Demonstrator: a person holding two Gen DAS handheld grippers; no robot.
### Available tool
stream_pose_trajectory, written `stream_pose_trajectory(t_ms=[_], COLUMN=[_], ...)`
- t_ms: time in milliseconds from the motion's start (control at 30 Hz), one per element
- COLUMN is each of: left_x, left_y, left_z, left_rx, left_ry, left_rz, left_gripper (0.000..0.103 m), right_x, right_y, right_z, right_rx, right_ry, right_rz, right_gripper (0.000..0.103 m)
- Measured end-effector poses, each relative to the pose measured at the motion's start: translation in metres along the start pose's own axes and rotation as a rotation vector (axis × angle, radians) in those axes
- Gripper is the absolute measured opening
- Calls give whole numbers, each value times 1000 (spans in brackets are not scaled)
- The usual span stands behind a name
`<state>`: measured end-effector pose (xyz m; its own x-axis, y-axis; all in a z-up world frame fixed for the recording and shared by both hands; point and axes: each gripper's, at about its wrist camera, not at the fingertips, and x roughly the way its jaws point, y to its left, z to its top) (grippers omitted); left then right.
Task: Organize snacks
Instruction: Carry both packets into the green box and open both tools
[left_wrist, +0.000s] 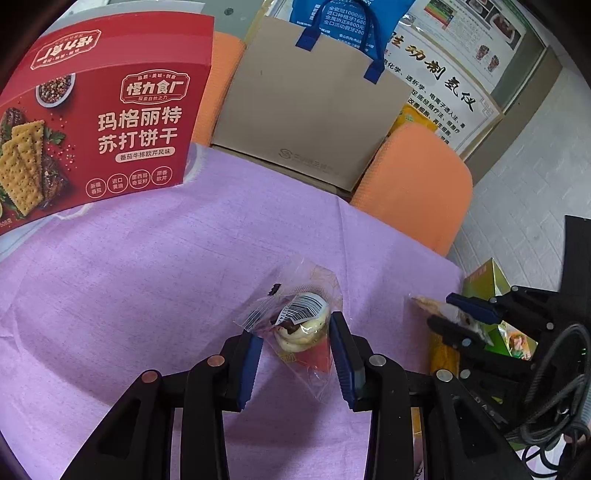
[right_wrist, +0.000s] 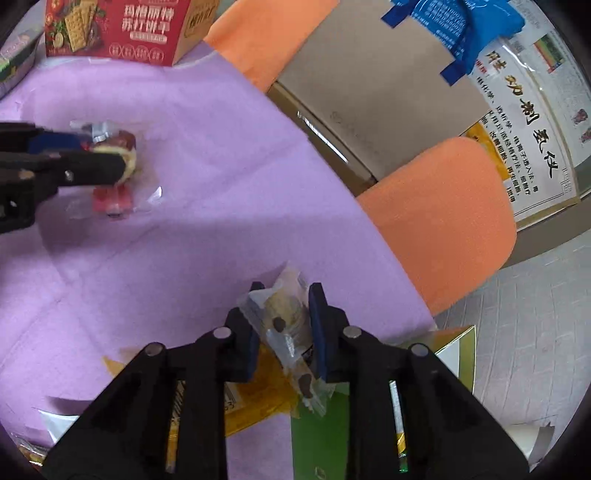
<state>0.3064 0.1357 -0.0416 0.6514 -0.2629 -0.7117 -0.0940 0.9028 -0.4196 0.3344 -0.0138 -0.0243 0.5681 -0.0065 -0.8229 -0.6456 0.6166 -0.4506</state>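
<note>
Snacks: two wrapped pieces in play, both at the grippers, neither stowed.
Left wrist view: cone-shaped snack (left_wrist: 301, 332) in clear wrap lies on the purple-clothed worktop (left_wrist: 129, 288), between the jaws of the left gripper (left_wrist: 295, 354); jaws apart, right pad touching the wrap, left pad just clear.
Backdrop: red cracker box (left_wrist: 107, 122) upright at the far left; paper bag (left_wrist: 310, 107) behind the worktop.
Right wrist view: right gripper (right_wrist: 282, 332) has its jaws clamped on a wrapped cookie snack (right_wrist: 286, 332), raised over the worktop's near corner, above a yellow packet (right_wrist: 258, 391) and a green box (right_wrist: 321, 435).
Progress: early, by my read; destination unclear; cone not yet gripped, loose packets left.
</note>
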Motion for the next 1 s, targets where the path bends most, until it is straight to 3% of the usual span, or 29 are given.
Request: stream_pose_trajectory(t_ms=[67,233,400,533,700,800,1000], left_x=[-2,-2,-7,-21,-37,-42,-41], left_y=[1,2,-4,-22,-60,-98,-203], left_z=[0,1,-1,-1,-14,-19,-33], left_rx=[-1,-8,19,71,124,156,348], left_ry=[-8,-22,-31,-62,-49,-9,51], left_rz=[3,0,-24,-63,-147,-235,-282], left_gripper=[36,36,36,36,36,36,36], right_x=[-14,-61,-110,-150,-186,-187,-164], right_y=[-8,-40,-50,-68,-101,-121,-137], right_z=[0,-9,-34,-78,-149,-181,-217], right_rx=[43,231,332,398,460,522,569], right_ry=[-49,-168,-248,-285,-265,-234,-178], right_rz=[1,108,180,147,24,-38,-116], right_gripper=[13,13,13,13,13,13,13])
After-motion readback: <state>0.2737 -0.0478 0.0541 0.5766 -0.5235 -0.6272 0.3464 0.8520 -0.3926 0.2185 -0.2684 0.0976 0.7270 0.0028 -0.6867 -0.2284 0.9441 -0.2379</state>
